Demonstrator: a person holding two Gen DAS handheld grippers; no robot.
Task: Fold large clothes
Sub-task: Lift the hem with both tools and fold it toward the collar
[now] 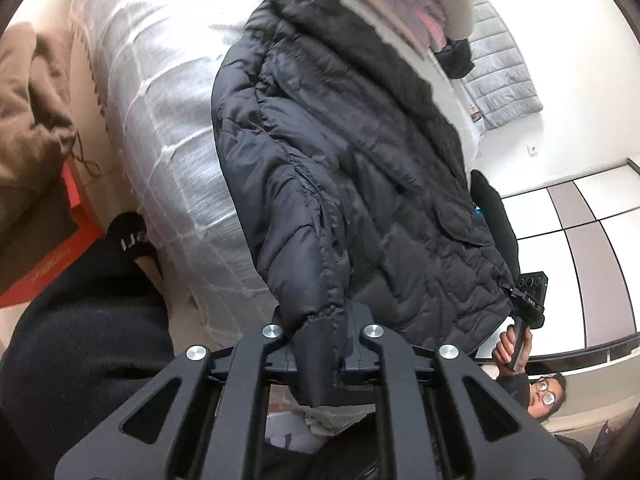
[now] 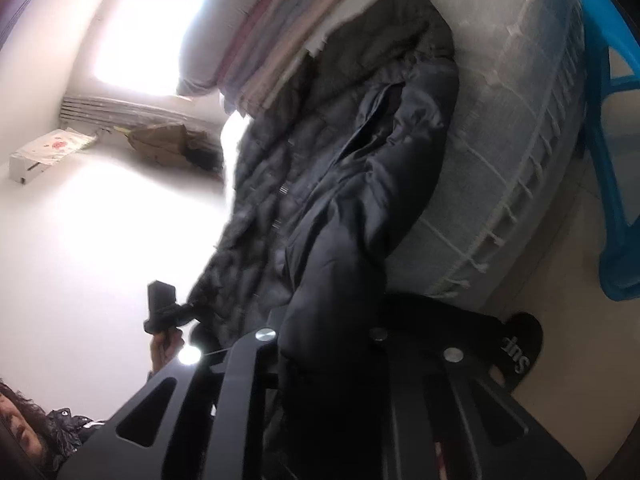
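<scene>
A large black quilted puffer jacket [image 1: 340, 152] lies spread on a mattress wrapped in plastic [image 1: 168, 100]. My left gripper [image 1: 322, 344] is shut on the jacket's hem corner, with the fabric bunched between its jaws and lifted off the mattress edge. The jacket also shows in the right wrist view [image 2: 344, 168]. My right gripper [image 2: 324, 344] is shut on the other hem corner, and the fabric drapes over its fingers and hides them. The right gripper also shows at the jacket's far corner in the left wrist view [image 1: 528, 296].
Folded striped clothes [image 1: 400, 4] are stacked at the head of the mattress, beside a grey quilted garment [image 1: 500, 80]. A brown garment [image 1: 28, 112] and a red box [image 1: 60, 264] lie on the floor to the left. A blue plastic chair [image 2: 608, 152] stands beside the mattress.
</scene>
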